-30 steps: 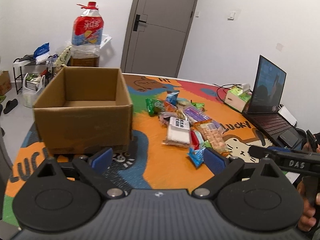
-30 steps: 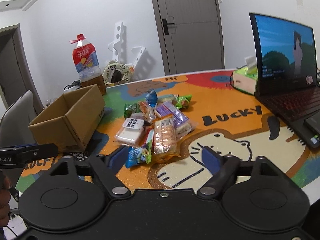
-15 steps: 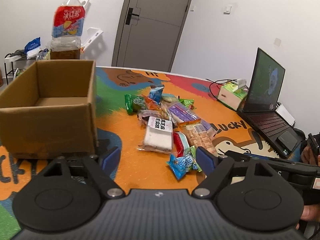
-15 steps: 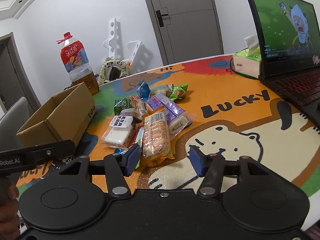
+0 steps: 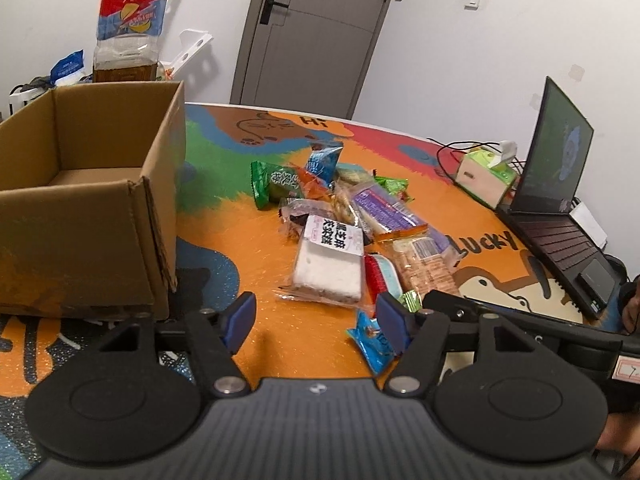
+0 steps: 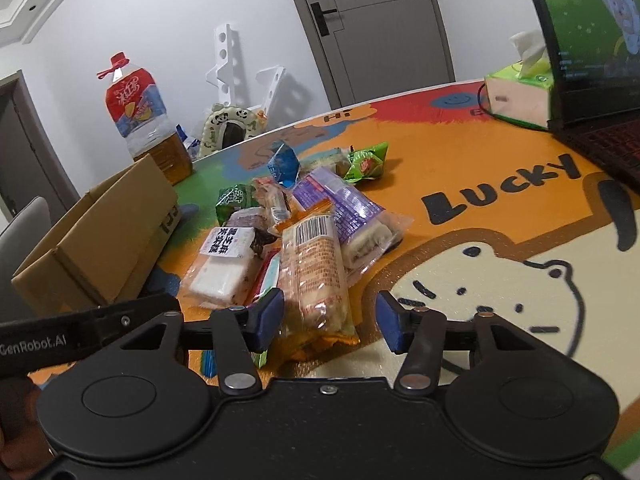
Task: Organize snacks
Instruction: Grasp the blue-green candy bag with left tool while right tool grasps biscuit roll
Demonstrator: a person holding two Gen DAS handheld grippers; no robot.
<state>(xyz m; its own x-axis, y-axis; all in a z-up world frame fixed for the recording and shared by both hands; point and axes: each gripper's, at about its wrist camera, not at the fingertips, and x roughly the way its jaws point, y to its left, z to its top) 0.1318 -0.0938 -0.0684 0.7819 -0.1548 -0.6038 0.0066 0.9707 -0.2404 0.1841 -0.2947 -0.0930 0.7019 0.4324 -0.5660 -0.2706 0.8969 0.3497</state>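
Right gripper (image 6: 327, 319), fingers parted and just narrowing, straddles the long orange-wrapped biscuit pack (image 6: 316, 272) (light, crinkly, brittle): pinch its midsection gently. Left gripper (image 5: 316, 322) gapes, narrowing, empty.

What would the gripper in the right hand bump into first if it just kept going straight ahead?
Most likely the long orange-wrapped biscuit packet. Its near end already lies between the right gripper fingers, whose jaws have just been closing but do not yet press on it. Depth is hard to judge.
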